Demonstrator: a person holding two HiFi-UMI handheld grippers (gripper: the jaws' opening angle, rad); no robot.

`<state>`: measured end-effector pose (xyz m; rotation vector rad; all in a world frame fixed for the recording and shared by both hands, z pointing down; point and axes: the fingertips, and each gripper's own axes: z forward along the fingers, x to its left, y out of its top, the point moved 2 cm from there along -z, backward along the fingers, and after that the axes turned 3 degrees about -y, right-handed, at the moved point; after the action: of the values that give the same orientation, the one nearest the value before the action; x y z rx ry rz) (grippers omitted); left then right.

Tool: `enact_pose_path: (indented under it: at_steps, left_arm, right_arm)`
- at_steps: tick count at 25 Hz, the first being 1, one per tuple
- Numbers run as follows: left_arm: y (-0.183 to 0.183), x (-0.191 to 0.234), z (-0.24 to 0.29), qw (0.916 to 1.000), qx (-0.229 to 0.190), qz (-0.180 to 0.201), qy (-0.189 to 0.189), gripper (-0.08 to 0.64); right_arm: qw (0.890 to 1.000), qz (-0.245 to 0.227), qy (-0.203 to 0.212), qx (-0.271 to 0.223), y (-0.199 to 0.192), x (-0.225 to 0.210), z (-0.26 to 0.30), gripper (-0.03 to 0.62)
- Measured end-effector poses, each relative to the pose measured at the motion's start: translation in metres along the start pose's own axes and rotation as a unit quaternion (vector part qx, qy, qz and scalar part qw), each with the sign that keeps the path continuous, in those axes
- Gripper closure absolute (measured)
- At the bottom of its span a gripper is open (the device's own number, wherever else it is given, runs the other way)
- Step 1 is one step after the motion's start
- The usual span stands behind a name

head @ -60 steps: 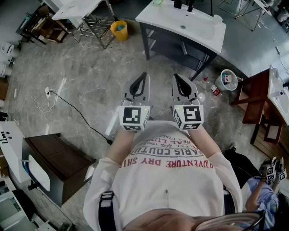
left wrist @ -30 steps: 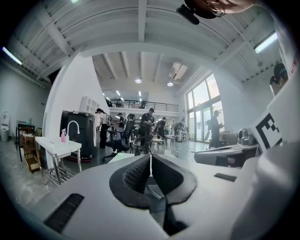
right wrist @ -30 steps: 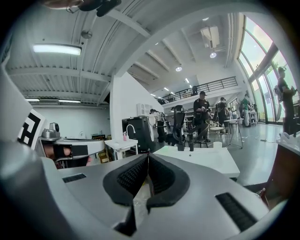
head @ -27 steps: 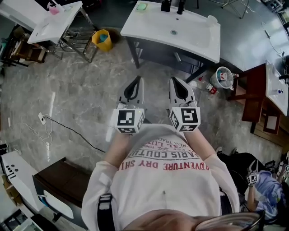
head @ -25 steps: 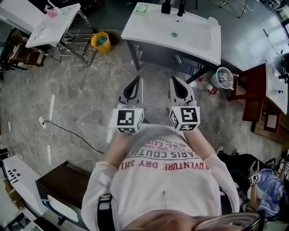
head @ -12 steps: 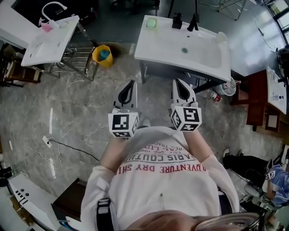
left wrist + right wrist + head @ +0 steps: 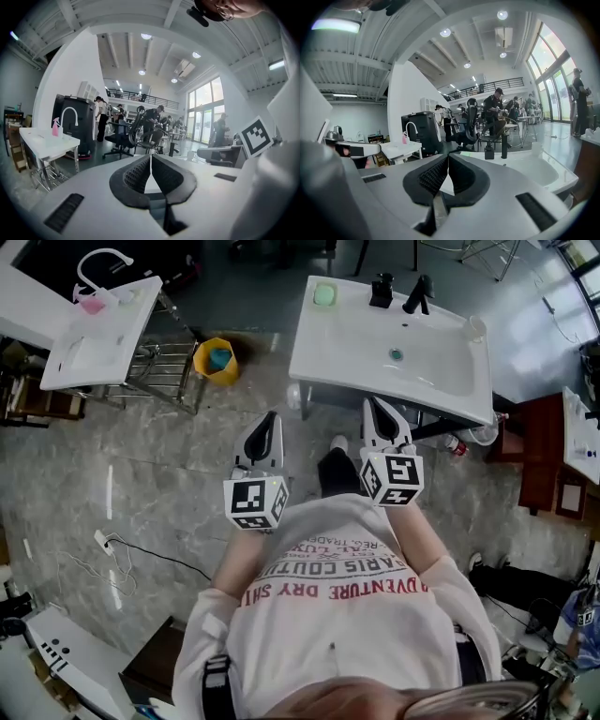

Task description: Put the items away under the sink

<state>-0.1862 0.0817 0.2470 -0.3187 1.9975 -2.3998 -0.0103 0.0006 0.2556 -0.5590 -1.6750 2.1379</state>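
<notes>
The white sink (image 7: 356,343) stands on a dark frame just ahead of me, with a black tap (image 7: 417,292), a black dispenser (image 7: 381,287) and a green pad (image 7: 324,294) on its back edge. My right gripper (image 7: 377,405) is shut and empty, its tip at the sink's front edge. My left gripper (image 7: 270,418) is shut and empty too, over the floor left of the sink. In the right gripper view the basin (image 7: 534,171) and tap (image 7: 504,147) lie beyond the closed gripper (image 7: 448,157). A white bucket (image 7: 485,433) and a red-capped bottle (image 7: 457,443) peek out on the floor right of the sink.
A second white sink table (image 7: 94,334) with a pink spray bottle (image 7: 91,304) stands at the upper left, a yellow bucket (image 7: 217,359) beside it. A brown wooden cabinet (image 7: 544,451) is at the right. A cable (image 7: 141,554) trails on the marble floor. People and chairs fill the background.
I have walked up to the sink, which now lies just beyond the right gripper's tip. Both grippers stayed shut and level. The bucket and bottle are now mostly hidden by the sink.
</notes>
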Motion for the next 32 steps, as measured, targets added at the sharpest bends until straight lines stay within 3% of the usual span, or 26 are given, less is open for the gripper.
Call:
enact_pose_path:
  at_steps: [10, 17, 27, 32]
  left_arm:
    - [0.048, 0.017, 0.115, 0.9994, -0.022, 0.022, 0.014, 0.532]
    - [0.06, 0.018, 0.222, 0.9991, -0.027, 0.019, 0.026, 0.532]
    - [0.036, 0.023, 0.319, 0.9989, 0.045, 0.013, 0.002, 0.532]
    - [0.024, 0.036, 0.361, 0.9967, 0.07, 0.016, -0.037, 0.532]
  right_arm:
    - [1.0, -0.007, 0.01, -0.024, 0.048, -0.061, 0.11, 0.566]
    - [1.0, 0.0, 0.015, 0.0, 0.052, -0.126, 0.19, 0.566]
    - [0.999, 0.026, -0.01, 0.044, 0.024, -0.182, 0.262, 0.566]
    - [0.996, 0.019, -0.063, 0.062, -0.001, -0.199, 0.293, 0.565]
